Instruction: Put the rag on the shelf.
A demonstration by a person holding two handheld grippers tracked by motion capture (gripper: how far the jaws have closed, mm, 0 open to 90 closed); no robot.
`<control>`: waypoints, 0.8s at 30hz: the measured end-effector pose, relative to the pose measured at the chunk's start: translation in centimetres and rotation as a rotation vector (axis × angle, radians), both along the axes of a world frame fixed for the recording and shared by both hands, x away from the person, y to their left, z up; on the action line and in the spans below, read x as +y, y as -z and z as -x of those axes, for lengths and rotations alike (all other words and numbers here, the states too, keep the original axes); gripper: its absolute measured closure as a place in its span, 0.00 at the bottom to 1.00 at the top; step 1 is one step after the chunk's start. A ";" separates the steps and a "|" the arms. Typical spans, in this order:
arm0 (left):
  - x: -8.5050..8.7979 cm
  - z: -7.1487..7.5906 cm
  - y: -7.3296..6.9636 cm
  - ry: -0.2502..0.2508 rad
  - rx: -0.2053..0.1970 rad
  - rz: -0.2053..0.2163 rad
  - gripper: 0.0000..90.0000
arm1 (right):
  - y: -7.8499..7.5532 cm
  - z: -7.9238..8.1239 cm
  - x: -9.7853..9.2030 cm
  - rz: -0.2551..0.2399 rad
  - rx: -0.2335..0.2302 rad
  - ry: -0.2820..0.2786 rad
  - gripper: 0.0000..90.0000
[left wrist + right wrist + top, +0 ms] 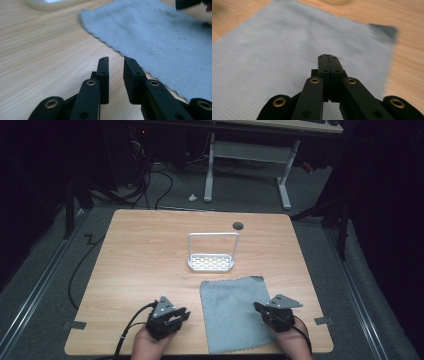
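L gripper (116,62): fingers parted by a narrow gap, nothing held, cloth (160,37) edge just right of tips. R gripper (328,58): fingers pressed together, empty, over cloth. Bare counter (145,255) seen beyond L fingers.

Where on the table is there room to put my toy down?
The whole left side of the table is bare wood, from the white rack out to the left edge. There is also a bare strip behind the rack, up to the dark hole. The near middle is crowded: grey cloth, left gripper, right gripper.
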State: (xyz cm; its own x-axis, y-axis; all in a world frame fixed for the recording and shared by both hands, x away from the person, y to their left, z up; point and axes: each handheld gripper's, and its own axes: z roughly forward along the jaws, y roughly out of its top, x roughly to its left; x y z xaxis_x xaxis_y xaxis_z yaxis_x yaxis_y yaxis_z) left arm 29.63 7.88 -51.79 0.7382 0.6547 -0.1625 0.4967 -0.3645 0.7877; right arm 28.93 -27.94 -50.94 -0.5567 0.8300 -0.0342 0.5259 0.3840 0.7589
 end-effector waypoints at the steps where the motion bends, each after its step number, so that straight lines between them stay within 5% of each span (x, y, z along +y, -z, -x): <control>1: -0.8 0.0 0.2 0.016 0.004 -0.018 0.85 | 0.0 0.0 -0.9 -0.006 -0.001 0.030 1.00; 10: -6.5 -0.4 0.3 0.111 0.024 -0.037 0.98 | 0.3 -0.1 -3.1 -0.019 0.005 0.086 1.00; 14: -7.5 -0.5 0.8 0.136 0.037 -0.115 0.98 | 0.5 -0.1 -2.8 -0.006 0.010 0.077 1.00; 18: -5.9 -0.3 0.9 0.124 0.022 -0.122 0.99 | 0.5 -0.1 -2.5 -0.005 0.008 0.066 1.00; 24: -0.6 -0.3 0.9 0.042 0.041 -0.117 0.99 | 0.7 -0.1 -0.6 0.010 0.009 0.013 1.00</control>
State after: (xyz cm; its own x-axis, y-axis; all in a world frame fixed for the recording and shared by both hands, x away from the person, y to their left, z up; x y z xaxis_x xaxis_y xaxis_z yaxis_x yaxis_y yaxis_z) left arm 29.93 7.24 -52.72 0.7599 0.6393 -0.1175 0.5096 -0.4737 0.7183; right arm 29.06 -28.50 -51.66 -0.5461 0.8369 -0.0374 0.5380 0.3846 0.7501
